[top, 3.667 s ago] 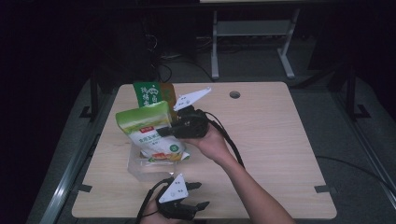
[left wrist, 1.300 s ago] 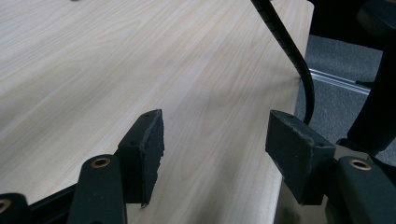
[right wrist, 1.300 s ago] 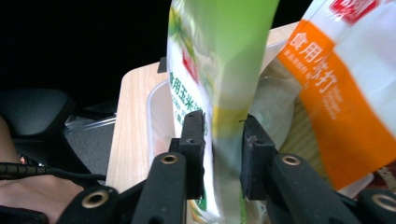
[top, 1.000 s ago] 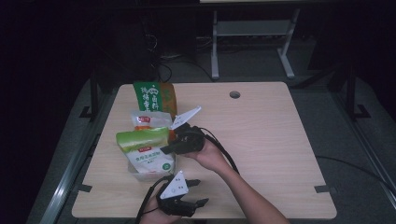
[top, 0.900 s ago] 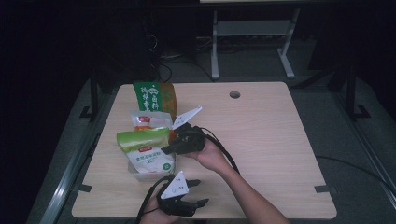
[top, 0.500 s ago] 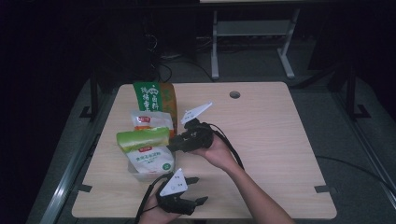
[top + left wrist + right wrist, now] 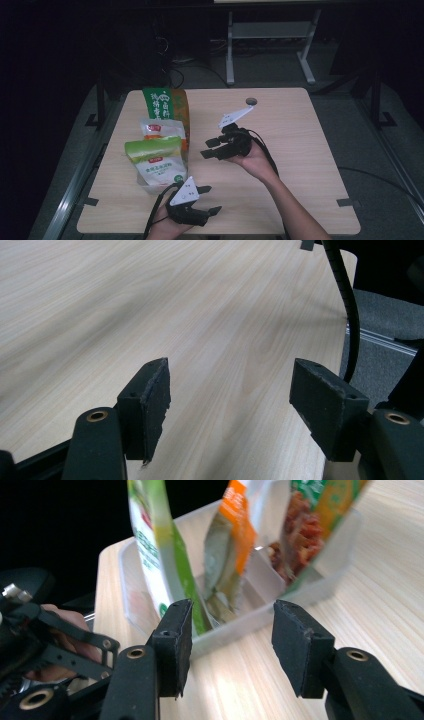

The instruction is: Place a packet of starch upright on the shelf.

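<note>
A clear plastic bin (image 7: 320,587) with dividers stands at the table's left and holds three snack pouches upright. The white pouch with a green top (image 7: 157,162) is in the front slot, a white and orange pouch (image 7: 161,129) behind it, and a tall green pouch (image 7: 164,104) at the back. My right gripper (image 7: 206,149) hovers to the right of the pouches, apart from them; its jaws have just been opening and nothing is between them. In the right gripper view its jaws (image 7: 230,640) point at the bin. My left gripper (image 7: 211,200) rests open near the front edge over bare wood (image 7: 230,395).
The light wooden table (image 7: 300,150) has a round cable hole (image 7: 251,101) at the back. A black cable (image 7: 350,330) trails past the table's edge in the left gripper view. A metal stand (image 7: 270,45) sits on the floor behind.
The right gripper let go of the green-topped pouch, which now stands in the bin's front slot, and drew back to the right with its jaws spread. The left gripper stayed put.
</note>
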Demonstrator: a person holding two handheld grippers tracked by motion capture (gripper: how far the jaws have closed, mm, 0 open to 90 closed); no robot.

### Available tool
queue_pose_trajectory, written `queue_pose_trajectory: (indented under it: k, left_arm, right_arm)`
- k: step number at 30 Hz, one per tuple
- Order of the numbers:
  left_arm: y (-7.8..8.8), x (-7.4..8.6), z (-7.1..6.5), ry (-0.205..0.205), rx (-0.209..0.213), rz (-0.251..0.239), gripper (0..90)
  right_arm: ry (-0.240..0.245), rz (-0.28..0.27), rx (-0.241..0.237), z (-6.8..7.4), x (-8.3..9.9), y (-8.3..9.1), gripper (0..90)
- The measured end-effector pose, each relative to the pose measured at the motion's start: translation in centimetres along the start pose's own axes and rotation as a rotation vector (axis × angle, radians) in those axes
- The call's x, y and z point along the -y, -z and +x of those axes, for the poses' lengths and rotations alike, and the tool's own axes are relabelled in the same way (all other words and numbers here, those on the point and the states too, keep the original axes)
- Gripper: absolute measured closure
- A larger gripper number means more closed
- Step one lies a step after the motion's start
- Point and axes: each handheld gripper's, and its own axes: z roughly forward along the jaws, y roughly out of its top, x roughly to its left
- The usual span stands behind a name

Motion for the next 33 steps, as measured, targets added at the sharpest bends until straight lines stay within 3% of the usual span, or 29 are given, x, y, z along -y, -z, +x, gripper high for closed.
queue_pose_trajectory:
  k: [11, 33]
  left_arm:
    - [0.1, -0.1, 0.4, 0.005, -0.008, -0.003, 32.6]
    - [0.4, -0.1, 0.6, 0.009, -0.012, -0.009, 32.1]
  right_arm:
    - [-0.038, -0.002, 0.048, -1.3, 1.3, 2.6, 44.2]
    - [-0.094, 0.027, 0.099, -2.3, 4.2, 5.3, 38.9]
